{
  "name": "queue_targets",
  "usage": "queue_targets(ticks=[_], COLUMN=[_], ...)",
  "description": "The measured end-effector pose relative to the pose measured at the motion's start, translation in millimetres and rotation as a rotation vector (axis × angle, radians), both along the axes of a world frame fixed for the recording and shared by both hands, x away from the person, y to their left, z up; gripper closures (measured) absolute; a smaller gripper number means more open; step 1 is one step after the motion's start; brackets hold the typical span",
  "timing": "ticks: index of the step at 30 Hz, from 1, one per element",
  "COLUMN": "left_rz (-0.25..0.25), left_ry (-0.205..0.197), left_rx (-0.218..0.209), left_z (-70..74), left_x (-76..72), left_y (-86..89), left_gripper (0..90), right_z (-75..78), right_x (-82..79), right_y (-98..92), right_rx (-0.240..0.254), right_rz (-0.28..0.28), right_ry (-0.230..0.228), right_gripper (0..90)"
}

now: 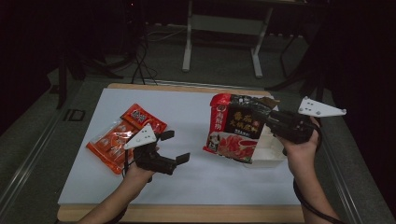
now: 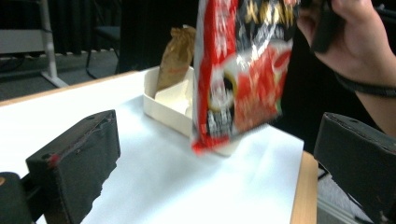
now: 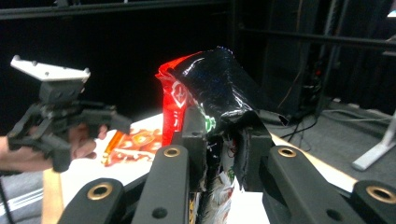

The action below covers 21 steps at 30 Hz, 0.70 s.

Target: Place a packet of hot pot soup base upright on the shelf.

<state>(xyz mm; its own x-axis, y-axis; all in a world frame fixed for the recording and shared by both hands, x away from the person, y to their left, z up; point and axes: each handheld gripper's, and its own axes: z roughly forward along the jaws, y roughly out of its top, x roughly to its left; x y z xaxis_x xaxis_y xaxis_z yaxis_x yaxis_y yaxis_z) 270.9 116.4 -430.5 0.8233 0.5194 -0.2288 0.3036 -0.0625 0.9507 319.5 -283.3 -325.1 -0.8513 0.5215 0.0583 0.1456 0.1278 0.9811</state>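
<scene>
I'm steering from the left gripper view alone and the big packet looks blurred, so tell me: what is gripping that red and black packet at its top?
Observer: The right gripper; its jaws are pinched on the packet along its folded top edge.
Operator: And my own gripper, is anything in it?
Observer: No, the left gripper is open with nothing between its jaws, above the white table sheet.
Operator: Anything behind my hand?
Observer: Yes, orange-red sachets lie flat on the sheet just left of your hand.
Operator: Is the packet over the box?
Observer: In the high view it hangs in front of the white box, covering most of it.
</scene>
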Motion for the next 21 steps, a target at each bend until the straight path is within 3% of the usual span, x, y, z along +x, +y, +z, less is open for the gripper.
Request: queue_targets(ticks=[8,15,21], left_rz=[-0.002,0.017,0.030], left_ry=[-0.006,-0.005,0.022], left_rx=[0.041,0.032,0.014], left_z=[-15.3,-26.1,-37.9], left_x=[-3.6,-4.9,-6.0], left_y=[9.1,22.0,31.2], left_gripper=[1.0,1.0,1.0], right_z=[9.1,9.6,9.3], right_x=[12.5,28.1,39.9], right_y=[-12.8,-30.0,-48.4], right_rx=[-0.018,-0.037,-0.043], right_rz=[-0.063,-0.125,-0.160], right_ry=[-0.038,-0.022,-0.033], right_gripper=[76.6,76.6,76.6])
